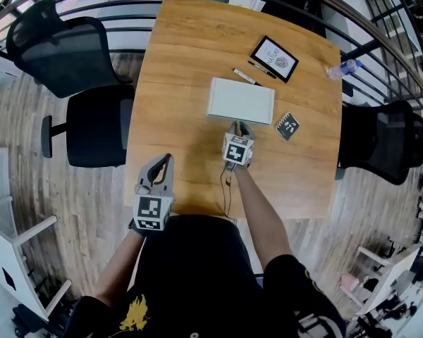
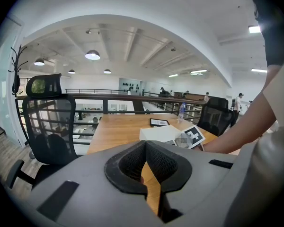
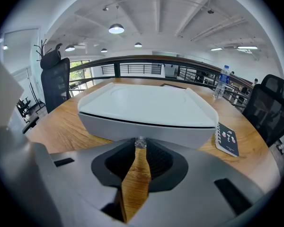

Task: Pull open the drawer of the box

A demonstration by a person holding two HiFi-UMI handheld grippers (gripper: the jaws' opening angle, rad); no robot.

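My left gripper (image 2: 145, 144) hangs empty, jaws together, over the surface (image 2: 117, 126). Ahead I see the box (image 2: 158, 133), a chair (image 2: 46, 124) left, an arm (image 2: 239, 129) right.

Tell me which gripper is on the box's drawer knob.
The right gripper: its jaws pinch the small clear knob on the white box. The left gripper is shut on nothing, near the table edge.
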